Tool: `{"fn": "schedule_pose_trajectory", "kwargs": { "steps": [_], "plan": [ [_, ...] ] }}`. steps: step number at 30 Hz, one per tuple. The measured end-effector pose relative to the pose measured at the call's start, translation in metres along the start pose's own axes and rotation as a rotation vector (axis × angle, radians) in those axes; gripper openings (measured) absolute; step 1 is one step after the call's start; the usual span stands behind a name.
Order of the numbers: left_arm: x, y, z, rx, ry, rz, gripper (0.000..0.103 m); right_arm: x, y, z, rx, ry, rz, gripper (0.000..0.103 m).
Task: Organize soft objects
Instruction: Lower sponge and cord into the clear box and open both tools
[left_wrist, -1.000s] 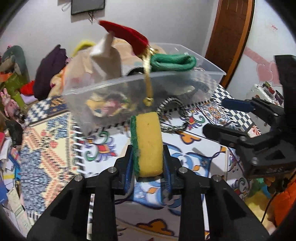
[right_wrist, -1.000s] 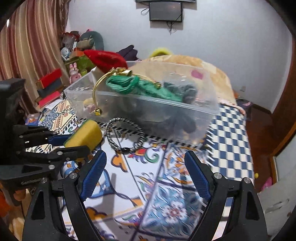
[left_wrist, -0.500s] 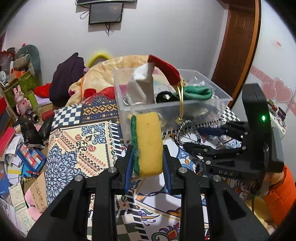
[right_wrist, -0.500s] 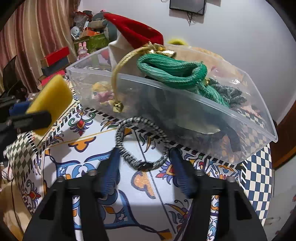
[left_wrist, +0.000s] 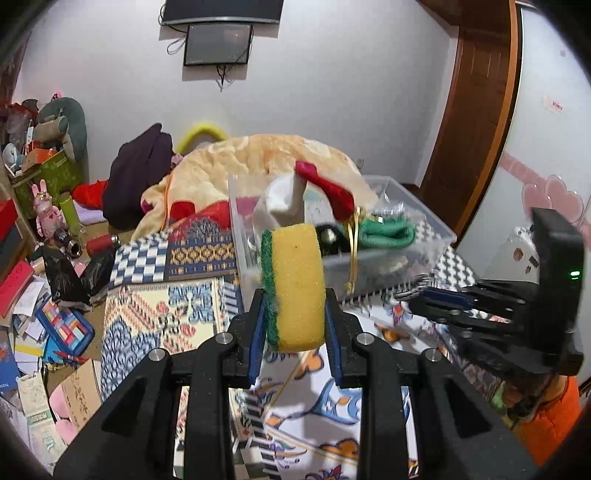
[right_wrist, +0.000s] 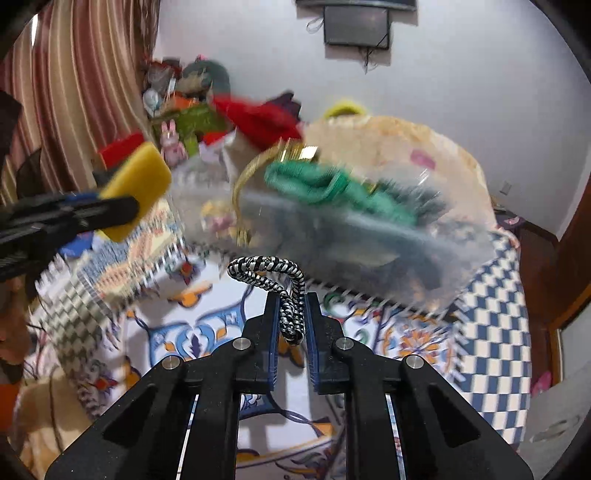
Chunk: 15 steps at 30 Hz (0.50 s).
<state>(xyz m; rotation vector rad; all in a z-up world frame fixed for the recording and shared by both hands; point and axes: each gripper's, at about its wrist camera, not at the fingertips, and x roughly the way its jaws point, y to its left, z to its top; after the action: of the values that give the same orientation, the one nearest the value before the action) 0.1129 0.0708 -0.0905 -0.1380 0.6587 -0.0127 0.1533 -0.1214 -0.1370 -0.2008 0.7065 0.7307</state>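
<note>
My left gripper is shut on a yellow sponge with a green scrub side and holds it upright above the patterned cloth; the sponge also shows in the right wrist view. My right gripper is shut on a black-and-white braided bracelet, lifted off the cloth; it shows at the right of the left wrist view. A clear plastic bin behind them holds a green cord bundle, a red fabric piece and a gold band.
The patterned cloth covers the surface. A beige blanket and dark clothes lie behind the bin. Boxes, toys and papers clutter the floor at left. A wooden door is at right.
My right gripper has shut on the bracelet and lifted it off the cloth. My left gripper has drawn back from the bin with the sponge still held.
</note>
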Motion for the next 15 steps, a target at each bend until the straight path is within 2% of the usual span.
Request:
{"fn": "schedule_pose_trajectory", "kwargs": {
  "steps": [3,9,12,15],
  "plan": [
    [-0.001,-0.001,0.013,-0.007,-0.032,0.009,0.029,-0.026,-0.009,0.009,0.031,-0.072,-0.002,0.012],
    [0.008,-0.002,0.037,-0.018,-0.064,0.018,0.029,-0.039,-0.024,0.045,0.091,-0.166,-0.031,0.012],
    [0.019,-0.004,0.045,-0.007,-0.062,0.027,0.029,-0.032,-0.032,0.056,0.108,-0.177,-0.051,0.012],
    [0.036,-0.006,0.049,0.003,-0.044,0.043,0.029,-0.018,-0.041,0.060,0.130,-0.151,-0.054,0.012]
  ]
}}
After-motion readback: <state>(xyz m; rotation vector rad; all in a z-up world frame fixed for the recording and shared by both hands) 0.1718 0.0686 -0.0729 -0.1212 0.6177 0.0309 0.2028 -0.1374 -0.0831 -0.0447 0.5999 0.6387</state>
